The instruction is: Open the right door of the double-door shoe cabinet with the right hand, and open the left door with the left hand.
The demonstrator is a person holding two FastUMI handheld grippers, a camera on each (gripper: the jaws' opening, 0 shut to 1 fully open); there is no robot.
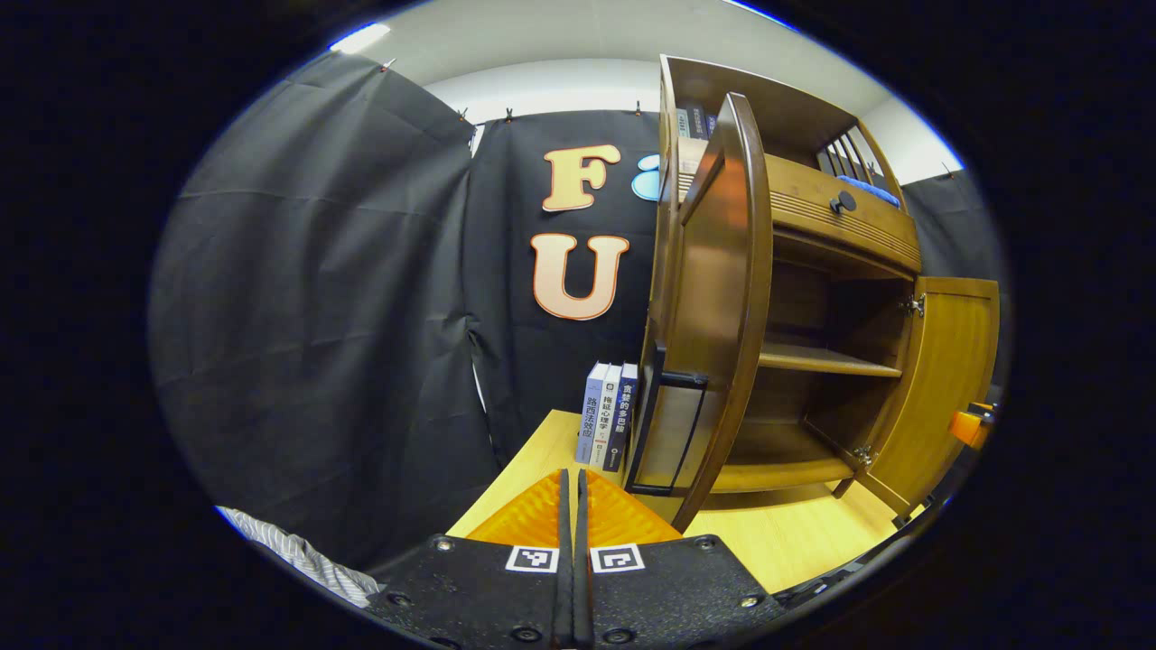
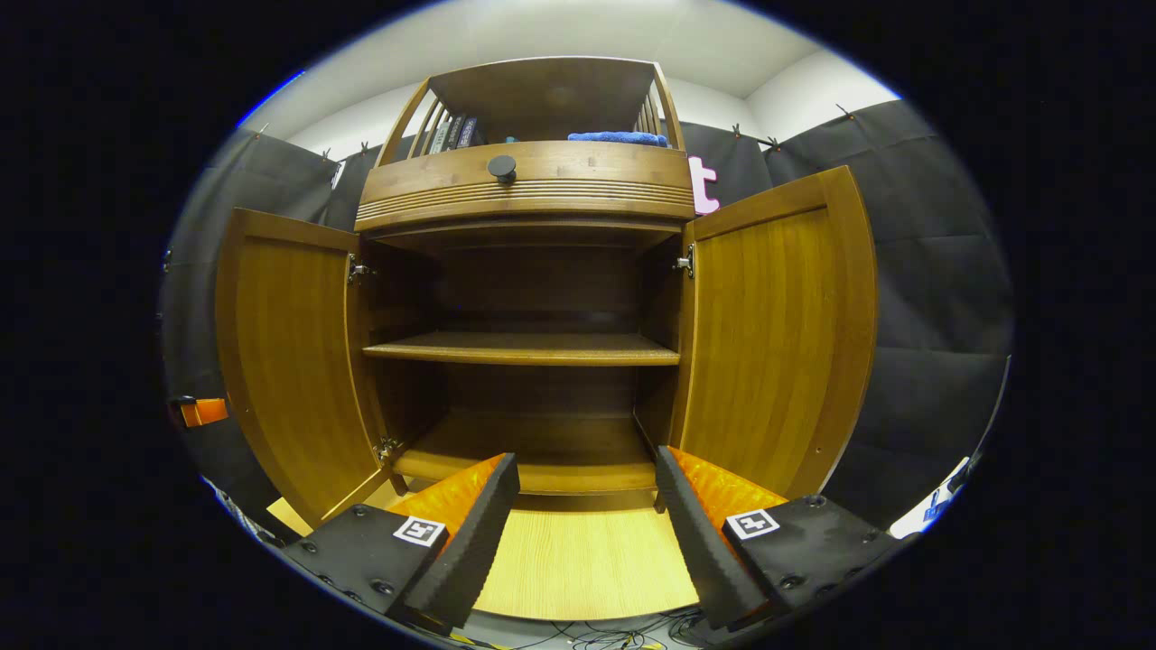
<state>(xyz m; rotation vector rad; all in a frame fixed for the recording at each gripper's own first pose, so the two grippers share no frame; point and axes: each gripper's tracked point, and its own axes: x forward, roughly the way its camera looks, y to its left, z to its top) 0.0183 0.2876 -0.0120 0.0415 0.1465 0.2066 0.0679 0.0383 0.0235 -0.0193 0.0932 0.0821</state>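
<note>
**Both doors stand open on booth shoe cabinet**

Black cloth walls close in a pale wooden tabletop (image 2: pixel 578 560) on which the shoe cabinet (image 2: pixel 528 181) stands upright, its long axis vertical and its open front facing the right gripper view; the left door (image 2: pixel 289 361) and the right door (image 2: pixel 777 343) are both swung outward on their hinges, baring a middle shelf (image 2: pixel 524 348) and a bottom board; a drawer with a dark knob (image 2: pixel 501 165) sits above the opening, and a blue cloth (image 2: pixel 619 138) lies on the railed top. The right gripper (image 2: pixel 587 478) is held level and centred before the cabinet, its fingers spread wide and touching nothing. In the left gripper view the left door (image 1: pixel 718 307) is seen edge-on, its dark bar handle (image 1: pixel 664 420) facing the camera, beside three upright books (image 1: pixel 610 415); the left gripper (image 1: pixel 572 492) sits low over the tabletop just short of that door, its fingers pressed nearly together with nothing between them.
</note>
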